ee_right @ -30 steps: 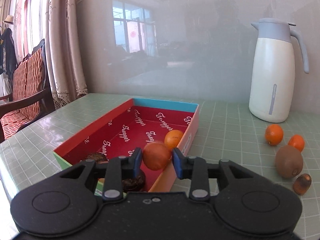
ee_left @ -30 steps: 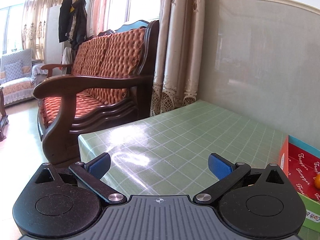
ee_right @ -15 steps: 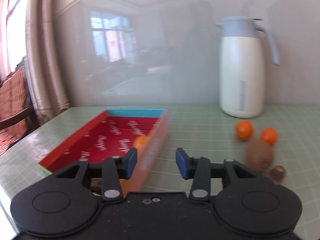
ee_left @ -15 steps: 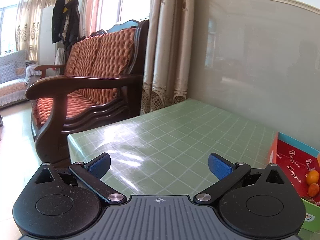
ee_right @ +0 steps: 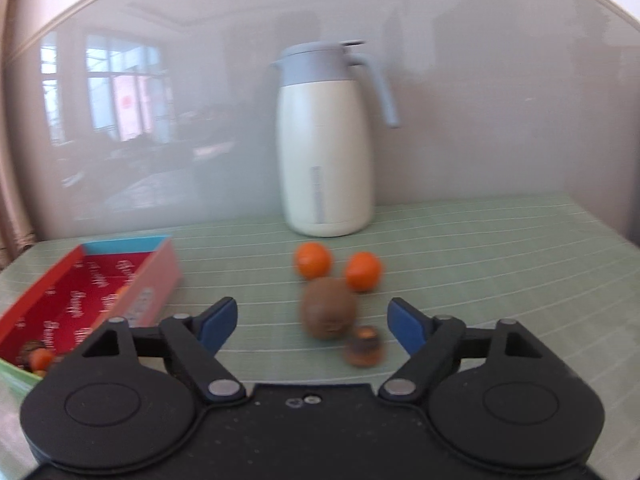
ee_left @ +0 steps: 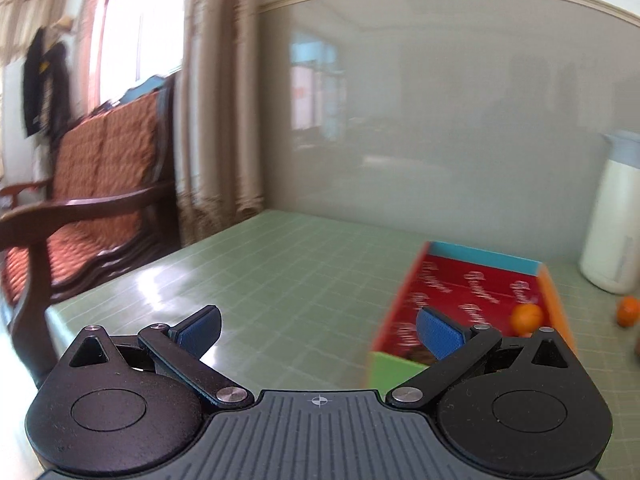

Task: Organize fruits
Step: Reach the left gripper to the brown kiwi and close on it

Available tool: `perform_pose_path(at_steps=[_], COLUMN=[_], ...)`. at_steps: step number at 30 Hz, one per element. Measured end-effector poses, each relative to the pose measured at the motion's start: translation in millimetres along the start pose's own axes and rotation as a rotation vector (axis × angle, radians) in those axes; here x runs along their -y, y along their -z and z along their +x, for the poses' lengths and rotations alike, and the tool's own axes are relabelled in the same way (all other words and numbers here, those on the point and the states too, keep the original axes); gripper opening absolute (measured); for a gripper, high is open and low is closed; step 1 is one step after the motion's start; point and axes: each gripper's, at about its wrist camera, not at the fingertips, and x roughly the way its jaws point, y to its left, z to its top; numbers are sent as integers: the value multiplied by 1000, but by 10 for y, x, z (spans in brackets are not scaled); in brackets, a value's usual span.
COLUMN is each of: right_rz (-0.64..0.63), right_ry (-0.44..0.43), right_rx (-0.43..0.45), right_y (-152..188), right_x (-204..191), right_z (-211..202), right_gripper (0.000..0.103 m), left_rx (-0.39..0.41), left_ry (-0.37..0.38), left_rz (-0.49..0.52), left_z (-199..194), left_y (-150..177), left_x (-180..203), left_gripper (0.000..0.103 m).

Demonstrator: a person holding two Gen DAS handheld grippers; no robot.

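Right gripper (ee_right: 310, 320), jaws opening and empty, faces the kiwi (ee_right: 329, 308): next, straddle it for boxing.

The green grid-patterned tablecloth-covered table (ee_right: 480, 240) is set against the glossy grey wall panel (ee_right: 500, 100) at its far edge. The white thermos jug with grey lid and handle (ee_right: 326, 148) is stood at the far side, close to the wall. Just in front of it two small orange tangerines (ee_right: 313, 260) (ee_right: 363, 271) are placed side by side; nearer, the brown kiwi (ee_right: 329, 313) is found, and the small dark brown fruit (ee_right: 364, 346) just beside it to the right. The shallow red-lined cardboard box (ee_right: 160, 276) is laid to the left of these, with small fruits in its near end. Beyond the table's left edge the dark wooden armchair with orange cushions (ee_left: 100, 184) is placed, with the beige curtain (ee_left: 216, 120) behind it.
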Motion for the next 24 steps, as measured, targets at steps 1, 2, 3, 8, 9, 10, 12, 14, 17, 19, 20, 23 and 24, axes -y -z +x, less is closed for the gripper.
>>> perform_pose_path(at_steps=[1,2,3,8,9,10,12,14,17,19,20,23,24], right_rz=[12,24,33,68,77,87,104,115,122,134,142,163,167], right_ry=[12,19,31,109,122,133,148,161,194,207,210,220,223], right_rx=[0,1,2,19,23,26,26,33,47,52,52,53,55], right_y=[-1,-3,-3,0,1,4,12,18,29,42,48,66,70], right_x=[73,148,216,535,591,652,772,878,1032,1132,1181,1294,1323], right_z=[-8,-19,-29,-110,-127,-141,-160,-200,-271,-316,-330,-376,-387], right_gripper=[85,85,85,86,87,88,88,88,88,88,88,88,88], left_rx=[15,28,36,23,13,5,-10,-24,-55,-65,-68,-81,-90], left_ry=[28,55,86,242,276,302,350,390,437,462,472,509,520], left_rz=[26,52,76,139,148,159,184,202,221,234,239,250,250], left_z=[-39,-71,-98,-152,-150,-166,-183,-200,-187,-184,-179,-176,-156], left_y=[5,10,17,40,44,59,74,103,135,152,155,155,154], left_x=[111,222,329,819,914,1018,1223,1426,1732,1932,2024,2296,2382], left_gripper=[103,103,103,103,103,103,103,103,103,103,103,103,103])
